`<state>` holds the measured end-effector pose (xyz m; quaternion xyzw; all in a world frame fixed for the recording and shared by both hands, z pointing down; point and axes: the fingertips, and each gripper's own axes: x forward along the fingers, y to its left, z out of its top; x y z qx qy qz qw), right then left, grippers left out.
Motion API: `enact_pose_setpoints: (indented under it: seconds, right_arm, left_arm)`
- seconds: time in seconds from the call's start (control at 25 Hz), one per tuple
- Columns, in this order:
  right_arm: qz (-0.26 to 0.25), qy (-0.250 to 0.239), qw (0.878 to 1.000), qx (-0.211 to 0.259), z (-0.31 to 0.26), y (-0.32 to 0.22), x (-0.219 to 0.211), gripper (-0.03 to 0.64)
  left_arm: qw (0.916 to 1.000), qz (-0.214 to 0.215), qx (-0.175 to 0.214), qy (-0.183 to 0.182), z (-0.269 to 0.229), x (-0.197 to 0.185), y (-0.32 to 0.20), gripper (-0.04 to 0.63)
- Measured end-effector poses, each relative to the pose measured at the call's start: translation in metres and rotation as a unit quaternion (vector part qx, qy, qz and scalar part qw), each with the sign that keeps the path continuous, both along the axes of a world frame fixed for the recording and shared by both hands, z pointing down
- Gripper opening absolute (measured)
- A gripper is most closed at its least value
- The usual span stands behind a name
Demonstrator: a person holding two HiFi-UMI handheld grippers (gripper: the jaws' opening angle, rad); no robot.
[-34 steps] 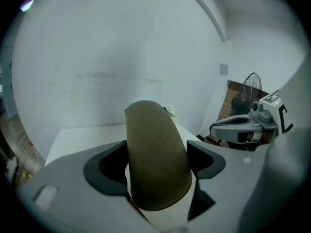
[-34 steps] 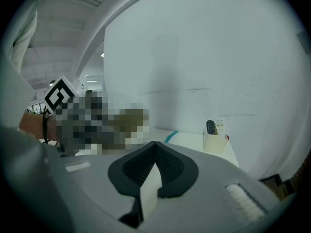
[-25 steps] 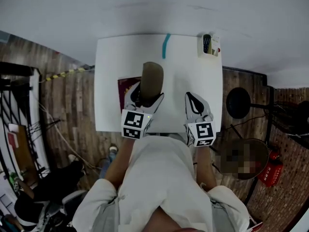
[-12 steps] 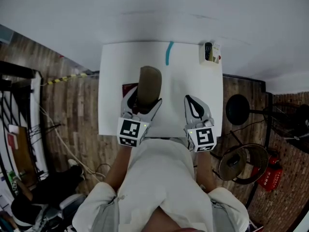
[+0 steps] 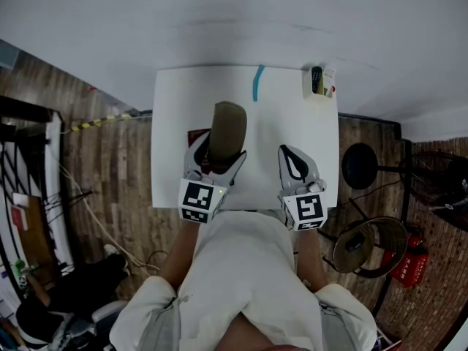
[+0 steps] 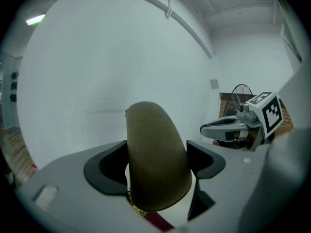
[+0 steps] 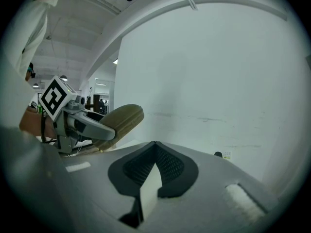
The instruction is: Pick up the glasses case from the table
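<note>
Head view: case [image 5: 227, 125] within hand-held gripper [image 5: 219, 152]

The near end of the glasses case [image 5: 227, 126] is hidden between the jaws of the left gripper [image 5: 219, 151]. A dark red flat thing [image 5: 191, 134] beneath it is mostly covered and cannot be identified. The contents of the small holder [image 5: 319, 81] at the far corner of the surface [image 5: 285, 115] are too small to tell.

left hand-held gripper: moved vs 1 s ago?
Yes, slightly. The left hand-held gripper, shut on the glasses case, has drawn back toward the person. In the head view its marker cube hangs further over the near edge of the table.
</note>
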<state>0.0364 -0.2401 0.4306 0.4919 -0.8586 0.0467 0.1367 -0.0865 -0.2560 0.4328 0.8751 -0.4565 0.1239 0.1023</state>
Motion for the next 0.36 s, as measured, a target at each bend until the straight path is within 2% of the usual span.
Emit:
enact_pose_setpoints:
  seconds: [0.36]
  right_arm:
    - [0.003,0.003,1.0,-0.001,0.001,-0.0014,-0.0083,0.004]
  left_arm:
    - [1.0,0.006,-0.002,0.003,0.0027,-0.0061,-0.002,0.394]
